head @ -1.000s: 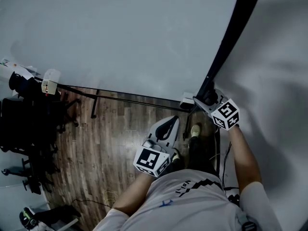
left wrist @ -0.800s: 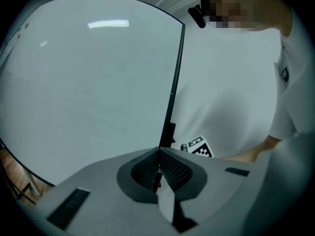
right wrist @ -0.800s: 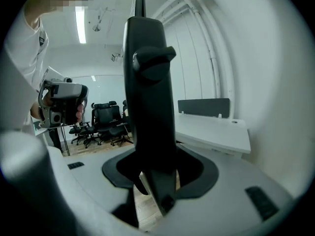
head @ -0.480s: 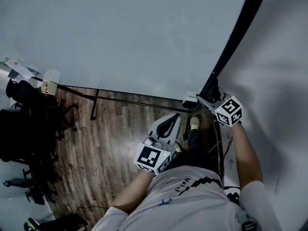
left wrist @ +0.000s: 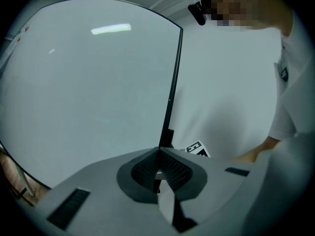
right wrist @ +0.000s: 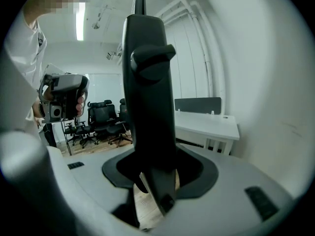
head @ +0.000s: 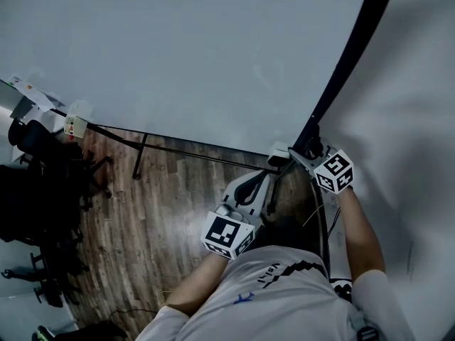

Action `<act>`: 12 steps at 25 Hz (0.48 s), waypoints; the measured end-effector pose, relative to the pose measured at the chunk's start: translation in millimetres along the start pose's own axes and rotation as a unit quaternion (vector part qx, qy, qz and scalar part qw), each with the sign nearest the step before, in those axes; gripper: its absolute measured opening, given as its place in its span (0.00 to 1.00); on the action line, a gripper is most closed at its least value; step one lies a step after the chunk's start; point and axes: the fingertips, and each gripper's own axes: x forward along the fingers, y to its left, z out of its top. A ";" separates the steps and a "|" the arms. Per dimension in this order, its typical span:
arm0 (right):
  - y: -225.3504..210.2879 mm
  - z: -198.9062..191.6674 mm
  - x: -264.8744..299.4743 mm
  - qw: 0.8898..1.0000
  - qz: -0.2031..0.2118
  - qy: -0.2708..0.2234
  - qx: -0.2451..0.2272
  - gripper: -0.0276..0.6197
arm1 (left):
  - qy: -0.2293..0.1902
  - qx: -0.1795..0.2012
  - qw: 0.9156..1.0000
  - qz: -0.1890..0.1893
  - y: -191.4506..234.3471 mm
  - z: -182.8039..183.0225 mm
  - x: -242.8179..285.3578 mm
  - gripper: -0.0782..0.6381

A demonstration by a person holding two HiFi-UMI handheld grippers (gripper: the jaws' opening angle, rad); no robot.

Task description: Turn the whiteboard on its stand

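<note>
**Head view:** The big whiteboard (head: 199, 55) fills most of the top & left. Its black edge (head: 348, 55) runs down from the top right to the board's low corner. The R tool (head: 311, 150) is at that corner, clamped on the black edge, w/ its marker cube just to the right. The L tool (head: 256, 180) is lower & to the left, near the corner, pointing up at it. I can't see it touch the board. A thin black stand bar (head: 178, 148) runs along under the board, over the wood floor (head: 163, 204). Black chairs (head: 35, 183) stand at the far left. The person's white shirt (head: 284, 297) is at the bottom.

**L gripper view:** The L tool's jaws sit together at the tips w/ nothing btwn them. Past them the whiteboard's front is wide & bare, and its black edge stands up straight ahead. The R tool's cube peeks out just right of that edge.

**R gripper view:** The R tool's jaws are closed on the black edge, which stands up thick btwn them. A hand (right wrist: 78, 102) holds the L tool off to the left. Behind are chairs, a white desk (right wrist: 206, 124) & a white wall (right wrist: 266, 82).
</note>
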 end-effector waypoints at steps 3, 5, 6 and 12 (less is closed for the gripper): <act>8.9 1.7 -1.6 1.000 -0.005 0.004 0.001 0.33 | -0.004 -0.004 1.000 -0.002 -3.6 4.3 -3.1 0.13; 14.0 3.3 -2.5 1.000 -0.007 0.004 0.000 0.33 | -0.006 -0.008 1.000 -0.001 -6.7 6.2 -2.7 0.13; 16.9 2.5 -5.0 1.000 -0.009 0.004 0.000 0.33 | -0.006 -0.010 1.000 0.000 -11.2 5.7 -2.2 0.13; 21.2 -4.0 -12.1 1.000 -0.015 0.001 -0.004 0.33 | -0.003 -0.013 1.000 0.020 -51.8 -4.4 0.5 0.13</act>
